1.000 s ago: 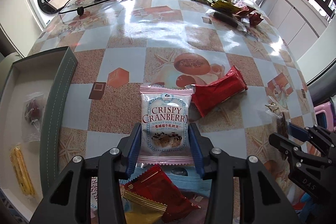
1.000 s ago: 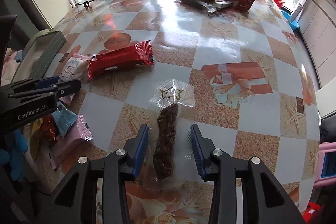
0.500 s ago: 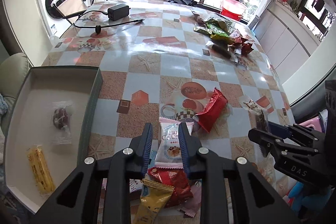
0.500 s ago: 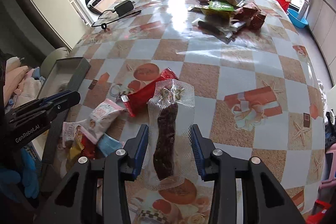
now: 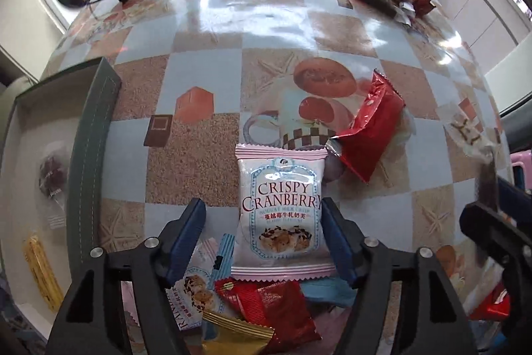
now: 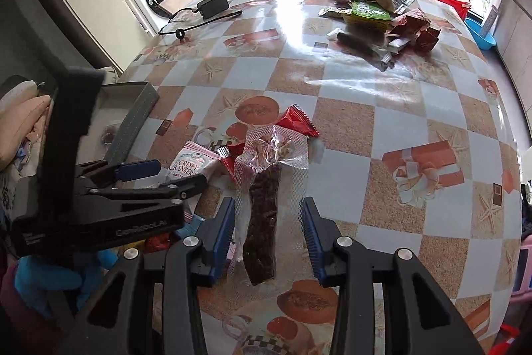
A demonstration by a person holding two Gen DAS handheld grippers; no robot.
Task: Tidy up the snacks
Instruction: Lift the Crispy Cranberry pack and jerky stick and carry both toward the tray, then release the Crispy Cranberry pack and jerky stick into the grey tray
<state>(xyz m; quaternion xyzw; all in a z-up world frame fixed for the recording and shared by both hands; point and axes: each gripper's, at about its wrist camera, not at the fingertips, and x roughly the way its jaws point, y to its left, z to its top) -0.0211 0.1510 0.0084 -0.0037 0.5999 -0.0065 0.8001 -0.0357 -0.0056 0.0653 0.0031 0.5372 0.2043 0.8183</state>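
Observation:
My left gripper [image 5: 262, 217] is open, its jaws either side of a pink "Crispy Cranberry" packet [image 5: 281, 212] that lies on the snack pile at the table's near edge. A red packet [image 5: 369, 125] lies just beyond it to the right. My right gripper [image 6: 267, 222] holds a clear packet with a dark brown snack stick [image 6: 262, 212] above the table; the packet hangs between the jaws. The left gripper also shows in the right wrist view [image 6: 159, 177], over the cranberry packet [image 6: 188, 165].
An open grey box [image 5: 89, 152] sits at the left with a dark sweet [image 5: 50, 175] and a yellow bar [image 5: 41, 275] inside. More snacks [image 6: 379, 19] are heaped at the far right. A black adapter with cable [image 6: 212, 5] lies far left.
My left gripper has dropped back to the table and opened, and the cranberry packet lies between its jaws. My right gripper has lifted the snack stick and moved left.

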